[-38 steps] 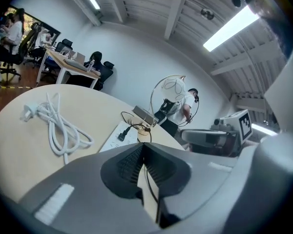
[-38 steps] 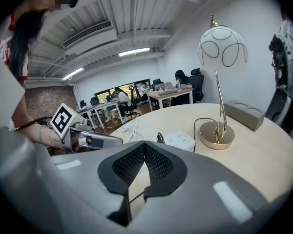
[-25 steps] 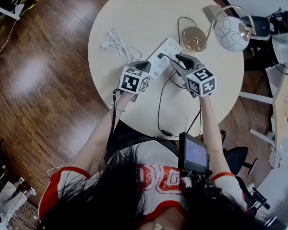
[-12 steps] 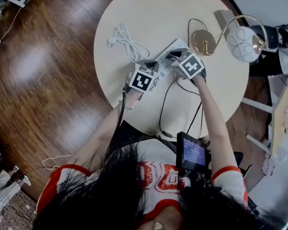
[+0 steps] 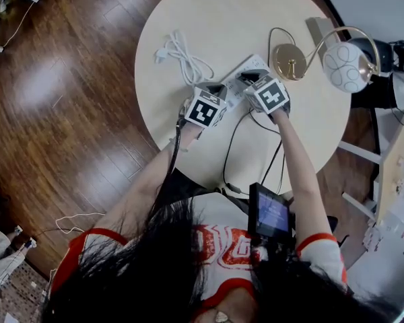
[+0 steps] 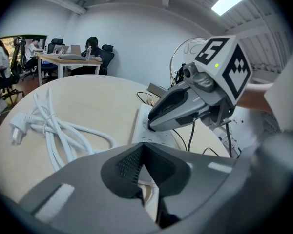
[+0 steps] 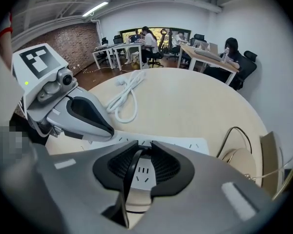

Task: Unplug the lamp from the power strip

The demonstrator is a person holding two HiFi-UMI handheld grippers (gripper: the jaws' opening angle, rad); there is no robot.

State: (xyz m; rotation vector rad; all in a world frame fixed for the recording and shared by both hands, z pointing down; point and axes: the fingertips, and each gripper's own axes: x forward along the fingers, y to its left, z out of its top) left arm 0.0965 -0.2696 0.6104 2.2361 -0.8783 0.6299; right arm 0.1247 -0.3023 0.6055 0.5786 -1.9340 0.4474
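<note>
— Where's the plug [image 7: 140, 149]?
— Pinched between the tips of the right gripper [image 7: 142, 147], right at the face of the strip [image 7: 183, 144]. Its black cable [image 7: 127, 175] trails back between the jaws.
— And the left gripper [image 6: 142, 146]?
— Jaws together at the tips, nothing between them, down over the strip's near end, just beside the right one.
— The lamp [image 5: 343, 67]?
— Upright on the table [image 5: 256, 12], right of the strip. A coiled white cord [image 5: 185, 58] lies to the strip's left.
</note>
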